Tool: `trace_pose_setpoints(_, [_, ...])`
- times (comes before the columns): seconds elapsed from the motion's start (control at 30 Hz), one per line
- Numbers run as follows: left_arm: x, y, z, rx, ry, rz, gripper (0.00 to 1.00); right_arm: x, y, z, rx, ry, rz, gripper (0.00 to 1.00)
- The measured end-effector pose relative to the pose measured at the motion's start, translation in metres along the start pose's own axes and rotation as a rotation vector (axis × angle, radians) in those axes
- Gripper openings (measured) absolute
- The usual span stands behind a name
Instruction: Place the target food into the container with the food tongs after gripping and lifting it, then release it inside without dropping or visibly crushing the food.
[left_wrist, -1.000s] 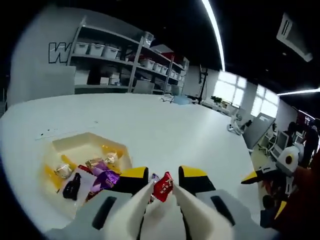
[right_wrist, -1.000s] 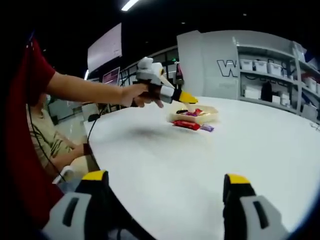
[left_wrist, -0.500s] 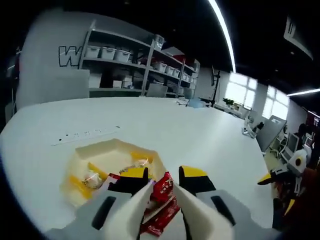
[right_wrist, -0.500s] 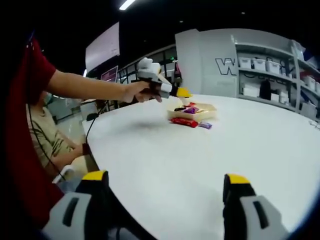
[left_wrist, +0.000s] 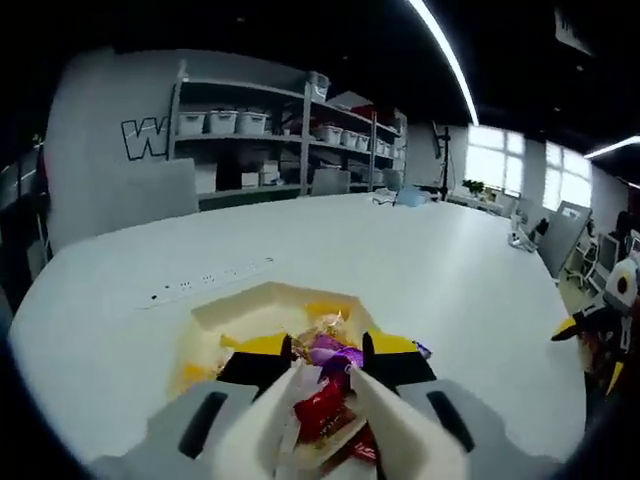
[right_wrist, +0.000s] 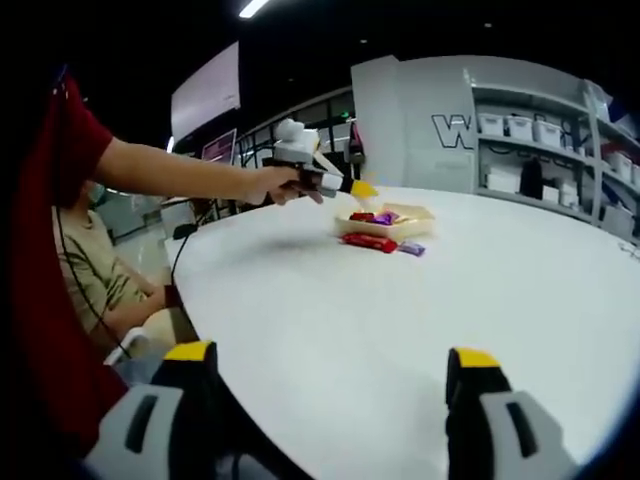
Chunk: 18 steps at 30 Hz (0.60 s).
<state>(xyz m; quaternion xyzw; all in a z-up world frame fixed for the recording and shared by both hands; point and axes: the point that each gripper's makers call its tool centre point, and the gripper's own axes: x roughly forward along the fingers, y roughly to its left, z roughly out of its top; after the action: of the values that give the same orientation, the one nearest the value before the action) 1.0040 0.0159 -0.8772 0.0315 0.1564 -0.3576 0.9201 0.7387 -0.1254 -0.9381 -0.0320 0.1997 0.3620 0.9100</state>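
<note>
While your left gripper (left_wrist: 325, 385) carries the white food tongs (left_wrist: 300, 420), note that the tong tips are closed on the red-wrapped candy (left_wrist: 322, 408), so the food is pinched and lifted rather than resting on the table (left_wrist: 420, 270). The cream container (left_wrist: 262, 312) lies directly ahead of and below the tong tips, with its near rim just beyond the candy and several wrapped sweets already inside. Judged from this view, the candy sits at or just short of that near rim, so the release probably calls for a short advance along the jaw axis. Your left hand is the nearer one; in the right gripper view the container (right_wrist: 392, 224) stands well apart across the table. Your right gripper (right_wrist: 330, 420) has its jaws spread wide and holds nothing.
</note>
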Motion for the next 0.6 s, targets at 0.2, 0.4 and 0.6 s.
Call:
trace_pose_setpoints(0.2, [-0.004,-0.002,0.001,0.019,-0.005,-0.002,0.28,0.000,0.001,0.001,-0.003,-0.001,0.001,0.94])
trace_pose_setpoints(0.4, [-0.006,-0.017,-0.010,0.021,0.010,-0.041,0.28,0.000,0.003,0.001,-0.007,0.001,0.006,0.94])
trace_pose_setpoints(0.6, [-0.007,-0.034,-0.015,0.070,0.024,-0.081,0.29,-0.001,0.005,0.002,-0.010,-0.001,0.006,0.94])
